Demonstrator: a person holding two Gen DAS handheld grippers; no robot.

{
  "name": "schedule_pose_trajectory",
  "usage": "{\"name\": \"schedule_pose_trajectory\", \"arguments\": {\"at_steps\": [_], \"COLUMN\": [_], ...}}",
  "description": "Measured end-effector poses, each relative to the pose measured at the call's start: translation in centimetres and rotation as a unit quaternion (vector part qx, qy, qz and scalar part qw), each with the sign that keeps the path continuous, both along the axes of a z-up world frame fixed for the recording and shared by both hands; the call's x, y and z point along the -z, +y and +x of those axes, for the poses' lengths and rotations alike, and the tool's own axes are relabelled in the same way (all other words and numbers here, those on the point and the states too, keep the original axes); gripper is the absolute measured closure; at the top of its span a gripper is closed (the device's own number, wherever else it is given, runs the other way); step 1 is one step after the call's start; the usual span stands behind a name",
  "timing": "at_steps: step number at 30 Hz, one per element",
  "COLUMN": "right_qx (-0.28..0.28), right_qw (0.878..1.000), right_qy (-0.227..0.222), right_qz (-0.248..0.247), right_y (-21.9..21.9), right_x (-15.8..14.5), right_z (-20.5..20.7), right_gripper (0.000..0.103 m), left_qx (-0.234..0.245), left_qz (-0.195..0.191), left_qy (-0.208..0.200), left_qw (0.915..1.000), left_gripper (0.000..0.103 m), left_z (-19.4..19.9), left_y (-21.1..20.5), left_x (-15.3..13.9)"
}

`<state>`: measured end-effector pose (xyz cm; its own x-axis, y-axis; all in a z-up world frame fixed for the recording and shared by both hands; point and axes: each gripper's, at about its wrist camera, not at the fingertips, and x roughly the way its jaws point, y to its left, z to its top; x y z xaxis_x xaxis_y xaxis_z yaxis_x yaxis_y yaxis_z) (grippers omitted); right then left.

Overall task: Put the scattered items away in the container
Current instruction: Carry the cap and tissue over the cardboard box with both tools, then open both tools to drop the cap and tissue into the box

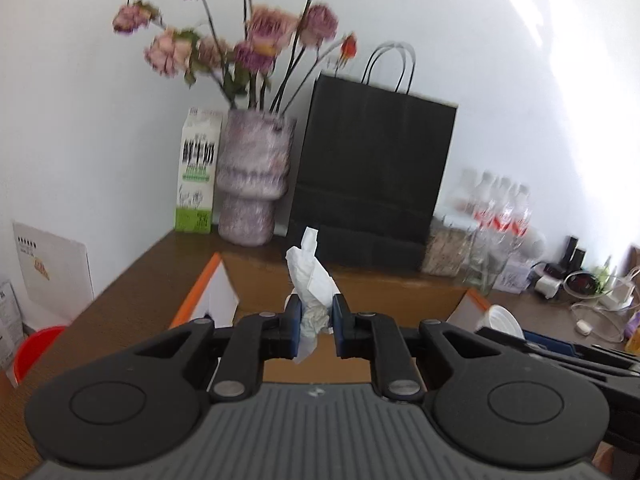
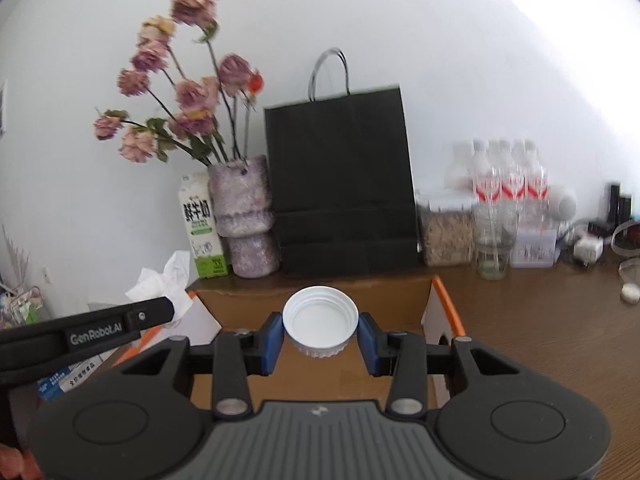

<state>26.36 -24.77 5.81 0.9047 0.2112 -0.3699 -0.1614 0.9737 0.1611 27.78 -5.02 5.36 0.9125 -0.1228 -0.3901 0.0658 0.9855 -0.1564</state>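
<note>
Left gripper (image 1: 316, 320) pinches a crumpled tissue (image 1: 310, 276); right gripper (image 2: 320, 334) clamps a white lid (image 2: 320, 316) (open side up). Both are held above the cardboard box (image 2: 316, 376), before the black bag (image 2: 340, 176).

The flowers (image 1: 240, 40) at the upper left of the left wrist view are smeared by blur, and the topmost blooms are cut off by the top edge. The water bottles (image 1: 500, 204) at the right are blurred, their labels unreadable. The cardboard box (image 2: 320, 372) has its floor hidden behind the right gripper (image 2: 320, 334) at centre. Small items at the far right (image 2: 616, 216) are too blurred to identify
</note>
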Motion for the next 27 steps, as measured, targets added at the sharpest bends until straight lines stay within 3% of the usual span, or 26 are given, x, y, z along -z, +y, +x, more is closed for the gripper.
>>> {"name": "schedule_pose_trajectory", "arguments": {"at_steps": [4, 11, 12, 13, 14, 15, 16, 18, 27], "right_qx": [0.003, -0.01, -0.011, -0.012, -0.012, -0.012, -0.011, -0.006, 0.004], "right_qw": [0.998, 0.998, 0.998, 0.998, 0.998, 0.998, 0.998, 0.998, 0.998], "right_qy": [0.042, 0.054, 0.054, 0.054, 0.052, 0.051, 0.05, 0.037, 0.029], "right_qz": [-0.036, -0.044, -0.044, -0.043, -0.041, -0.039, -0.039, -0.042, -0.048], "right_y": [0.6, 1.6, 1.6, 1.6, 1.5, 1.5, 1.5, 1.5, 1.4], "right_x": [2.7, 3.4, 3.3, 3.3, 3.2, 3.2, 3.0, 2.8, 2.1], "right_z": [1.1, 0.9, 0.8, 0.7, 0.5, 0.4, 0.2, -0.3, -1.1], "right_gripper": [0.064, 0.064, 0.064, 0.064, 0.063, 0.049, 0.026, 0.0, 0.0], "left_qx": [0.004, -0.003, -0.006, -0.008, -0.01, -0.012, -0.011, -0.009, -0.016], "left_qz": [-0.006, 0.022, 0.027, 0.03, 0.034, 0.038, 0.042, 0.044, 0.036], "left_qy": [0.039, 0.028, 0.03, 0.033, 0.034, 0.03, 0.022, 0.009, 0.013], "left_qw": [0.9992, 0.9994, 0.9992, 0.999, 0.9988, 0.9987, 0.9988, 0.999, 0.9992], "left_gripper": [0.087, 0.082, 0.07, 0.047, 0.033, 0.008, 0.0, 0.0, 0.0], "left_z": [0.9, 0.1, 0.1, 0.1, 0.0, -0.1, -0.4, -0.8, -1.1], "left_y": [0.8, 0.1, 0.0, 0.0, -0.1, -0.2, -0.3, -0.5, -0.5], "left_x": [1.8, 1.8, 1.8, 1.8, 1.7, 1.5, 1.4, 1.2, 1.0]}}
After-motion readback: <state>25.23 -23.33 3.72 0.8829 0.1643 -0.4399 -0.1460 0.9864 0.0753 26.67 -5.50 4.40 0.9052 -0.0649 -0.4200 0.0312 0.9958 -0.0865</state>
